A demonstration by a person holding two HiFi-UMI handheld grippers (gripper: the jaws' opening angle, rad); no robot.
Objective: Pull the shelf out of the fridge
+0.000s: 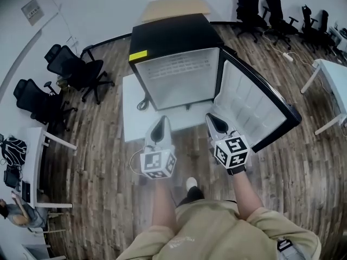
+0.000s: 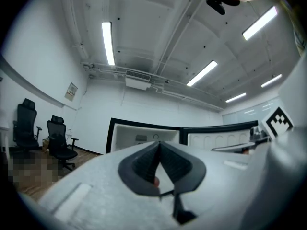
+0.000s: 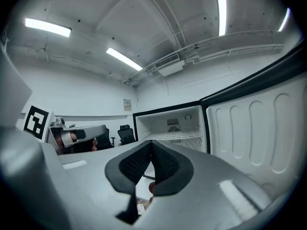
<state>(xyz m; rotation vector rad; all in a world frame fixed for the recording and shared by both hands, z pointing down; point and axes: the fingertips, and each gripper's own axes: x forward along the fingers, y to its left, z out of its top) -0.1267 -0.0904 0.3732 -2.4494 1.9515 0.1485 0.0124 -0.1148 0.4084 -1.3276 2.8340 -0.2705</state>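
Observation:
A small black fridge stands on a low white platform, its door swung open to the right. Inside the white cavity a wire shelf sits high up; the right gripper view shows this shelf level in its slot. My left gripper and right gripper hover side by side in front of the opening, short of it. Both are shut with nothing between the pads. In the left gripper view the left gripper points at the fridge. The right gripper faces the cavity beside the door.
Black office chairs stand to the left and at the back right. A white table is at the right, a desk at the left. A coiled cable lies on the platform. The floor is wood planks.

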